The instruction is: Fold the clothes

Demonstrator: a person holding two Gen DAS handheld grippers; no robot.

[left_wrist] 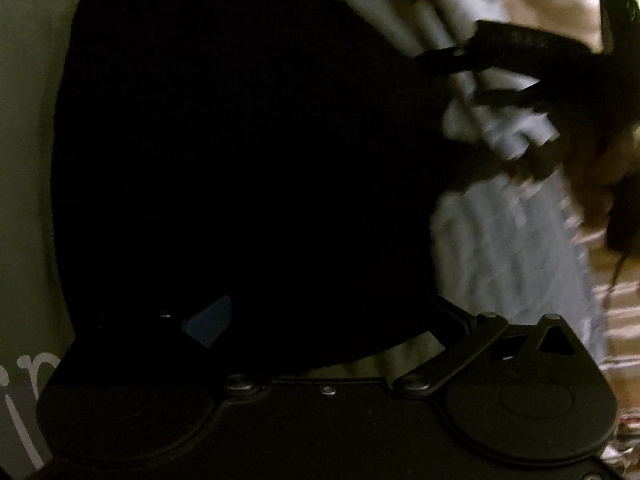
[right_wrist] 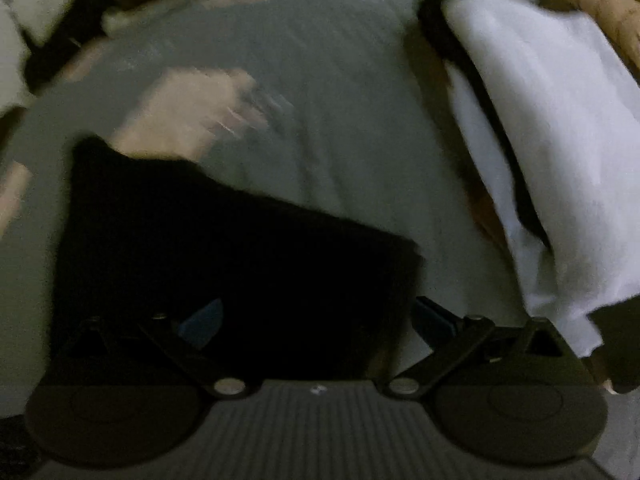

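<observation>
Black garment (right_wrist: 208, 248): lies on the grey-green sheet (right_wrist: 328, 128), its near edge straight, one corner squared, which would suit a piece already doubled over or merely laid flat.

Right gripper (right_wrist: 316, 320): fingers spread wide, astride the cloth's edge, gripping nothing.

Left gripper (left_wrist: 320, 320): low over the same dark cloth (left_wrist: 240, 160); its fingers are lost against the black, so I cannot tell its grip.

Pale blue clothes (right_wrist: 540, 140): heaped aside, clear of the folding space.
</observation>
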